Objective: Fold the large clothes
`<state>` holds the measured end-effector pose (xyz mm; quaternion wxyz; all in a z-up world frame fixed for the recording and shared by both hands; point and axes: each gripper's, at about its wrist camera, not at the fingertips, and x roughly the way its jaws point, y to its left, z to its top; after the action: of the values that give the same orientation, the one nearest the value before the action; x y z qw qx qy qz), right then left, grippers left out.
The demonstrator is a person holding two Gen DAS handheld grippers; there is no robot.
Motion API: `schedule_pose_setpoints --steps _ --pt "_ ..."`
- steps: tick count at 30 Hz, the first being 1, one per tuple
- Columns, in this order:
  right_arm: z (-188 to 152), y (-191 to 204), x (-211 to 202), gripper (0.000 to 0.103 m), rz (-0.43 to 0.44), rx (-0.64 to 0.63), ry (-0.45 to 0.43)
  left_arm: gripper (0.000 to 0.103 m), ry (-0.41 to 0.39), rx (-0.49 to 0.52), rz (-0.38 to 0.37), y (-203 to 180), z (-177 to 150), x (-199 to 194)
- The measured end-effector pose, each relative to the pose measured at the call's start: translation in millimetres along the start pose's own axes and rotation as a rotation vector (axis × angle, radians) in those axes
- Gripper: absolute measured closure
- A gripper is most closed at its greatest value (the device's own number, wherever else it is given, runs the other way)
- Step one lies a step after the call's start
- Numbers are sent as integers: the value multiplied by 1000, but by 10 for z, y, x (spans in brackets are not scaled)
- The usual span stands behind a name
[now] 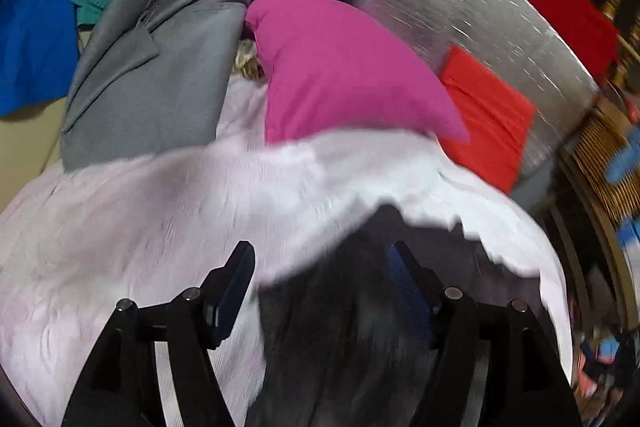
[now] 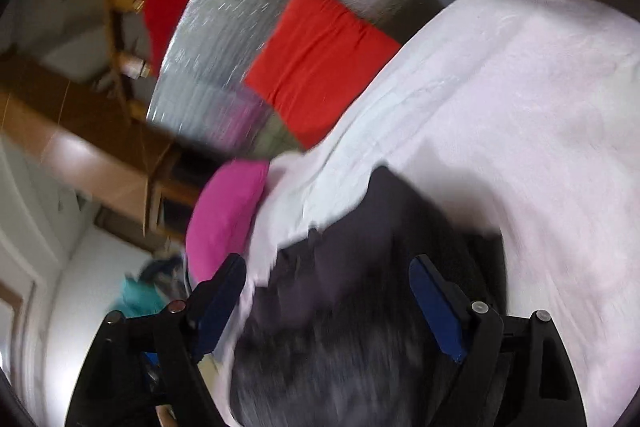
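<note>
Near the cameras, a dark grey fuzzy garment [image 1: 340, 327] lies on the pale pink bedspread [image 1: 120, 227], blurred. Left gripper [image 1: 324, 291] jaws spread wide over it, pads not pressing. Right gripper [image 2: 328, 307] likewise wide apart above the same garment [image 2: 340, 327]. Farther off: magenta pillow [image 1: 340, 67], grey coat [image 1: 152, 75] at left, folded red cloth [image 1: 488, 115] at right on a silver foil mat [image 1: 460, 7].

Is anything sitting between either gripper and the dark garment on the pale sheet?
Nothing visible. The dark garment lies directly ahead of the open left gripper and the open right gripper, between their fingers, on the pale sheet. The pink pillow and grey coat lie farther back.
</note>
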<state>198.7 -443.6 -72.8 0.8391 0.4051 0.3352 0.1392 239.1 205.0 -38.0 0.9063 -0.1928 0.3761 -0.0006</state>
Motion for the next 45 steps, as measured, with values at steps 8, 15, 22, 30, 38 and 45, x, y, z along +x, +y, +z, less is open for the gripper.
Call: schedule_pose_setpoints --steps 8,15,22,30,38,45 --pt "-1074 -646 -409 16 -175 47 25 27 105 -11 -30 350 -1005 -167" --pt "-1006 -849 -291 15 -169 118 43 27 147 -33 -41 343 -1131 -8" --pt "-838 -611 -78 42 -313 -47 133 38 190 64 58 204 -1102 86" --pt "-282 -125 -125 26 -318 -274 80 33 85 176 15 -1 -453 8" --pt "386 -36 918 25 -345 -362 213 32 271 379 47 -614 -43 1114" --pt "484 -62 1465 62 -355 -397 344 69 362 486 104 -772 -122 1523"
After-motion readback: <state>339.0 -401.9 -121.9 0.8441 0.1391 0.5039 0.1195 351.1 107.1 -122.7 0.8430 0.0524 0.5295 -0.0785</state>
